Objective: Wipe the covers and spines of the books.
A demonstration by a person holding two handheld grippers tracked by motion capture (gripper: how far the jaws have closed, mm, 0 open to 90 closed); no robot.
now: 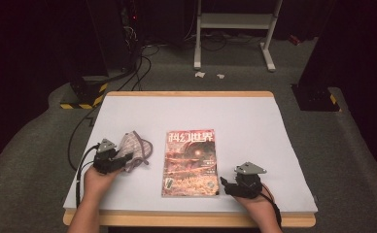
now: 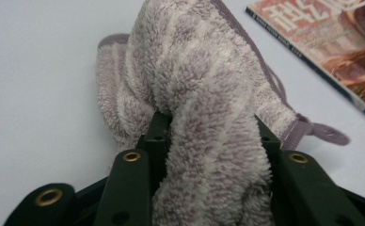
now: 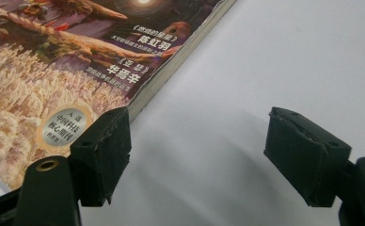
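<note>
A fluffy mauve-and-cream towel (image 1: pixel 136 147) lies bunched on the white table (image 1: pixel 245 121), left of a magazine (image 1: pixel 190 162) with a red and orange cover. My left gripper (image 1: pixel 118 161) is shut on the towel's near fold; in the left gripper view the towel (image 2: pixel 194 70) bulges up between the jaws of the gripper (image 2: pixel 213 141). My right gripper (image 1: pixel 234 185) rests at the magazine's near right corner. In the right gripper view this gripper (image 3: pixel 199 146) is open over bare table, its left jaw beside the edge of the magazine (image 3: pixel 77 61).
The table's wooden front edge (image 1: pixel 186 219) runs just below both hands. Cables (image 1: pixel 77 145) trail off the table's left side to the floor. A white metal stand (image 1: pixel 235 29) is on the carpet beyond the far edge. The magazine's corner (image 2: pixel 331 42) lies right of the towel.
</note>
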